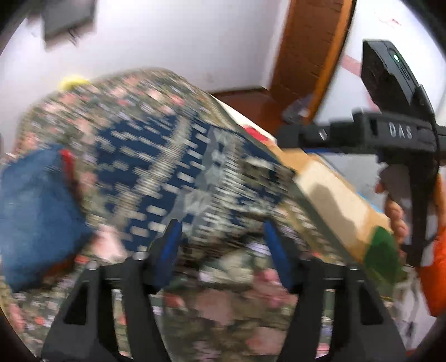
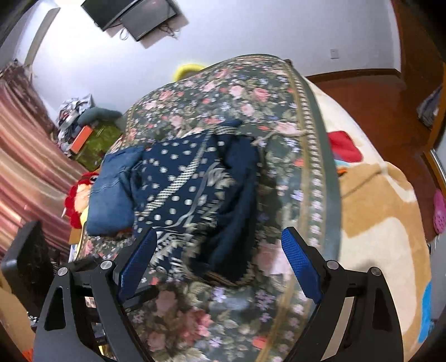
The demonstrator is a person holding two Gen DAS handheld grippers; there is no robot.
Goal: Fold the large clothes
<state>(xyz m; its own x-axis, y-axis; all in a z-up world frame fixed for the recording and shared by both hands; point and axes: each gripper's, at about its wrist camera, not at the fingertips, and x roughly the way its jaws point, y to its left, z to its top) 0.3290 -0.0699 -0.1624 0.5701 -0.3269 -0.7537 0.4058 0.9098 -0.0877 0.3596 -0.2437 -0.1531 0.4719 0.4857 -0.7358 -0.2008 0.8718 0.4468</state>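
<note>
A navy garment with white dots and pale borders lies bunched in folds on a floral bedspread. My right gripper hovers over its near edge, blue pads wide apart and nothing between them. In the blurred left wrist view the same garment fills the middle. My left gripper stands over its near part with jaws apart; the pads do not press on the cloth. A hand holds the right gripper's black handle at the right edge.
A folded blue denim piece lies left of the garment, with a red plush toy beyond it. A beige blanket covers the bed's right side. Striped curtains hang on the left, and a screen is on the wall.
</note>
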